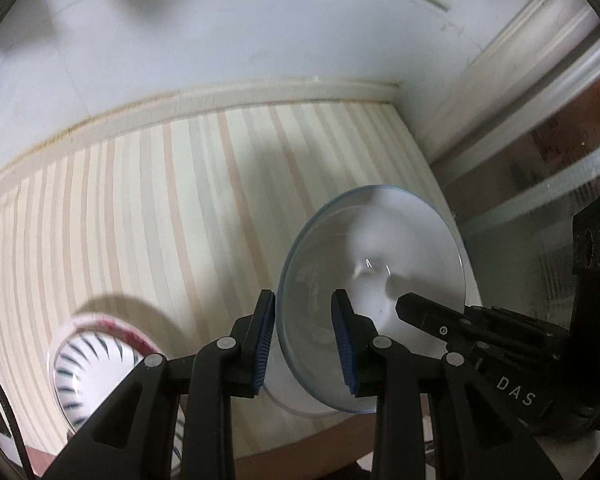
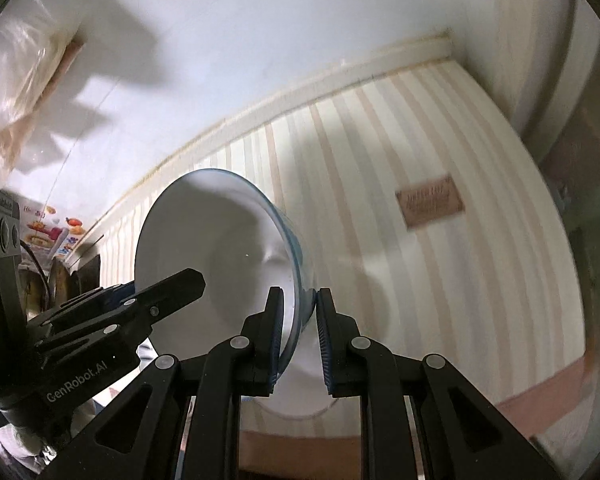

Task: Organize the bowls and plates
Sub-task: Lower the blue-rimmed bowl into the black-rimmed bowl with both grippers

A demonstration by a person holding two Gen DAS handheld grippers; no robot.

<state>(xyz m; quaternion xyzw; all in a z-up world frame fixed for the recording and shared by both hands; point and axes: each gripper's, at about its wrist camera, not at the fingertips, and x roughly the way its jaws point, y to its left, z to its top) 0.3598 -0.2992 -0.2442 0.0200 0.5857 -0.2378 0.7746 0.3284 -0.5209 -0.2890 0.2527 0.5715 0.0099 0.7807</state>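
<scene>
Left gripper clamped on one edge of white, blue-rimmed ceramic bowl; right gripper clamped on the opposite edge – bowl tilted, lifted above cream-and-tan striped tabletop. Left of that bowl, resting on the stripes – white round bowl with dark radial dashes and red rim

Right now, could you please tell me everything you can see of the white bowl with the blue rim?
The bowl looks like glazed white ceramic with a thin blue rim, shallow and wide. It is tipped on edge above the striped tablecloth. Both claws straddle its rim on opposite sides: the right claw and the left claw. It looks empty, with one tiny dark speck inside.
</scene>
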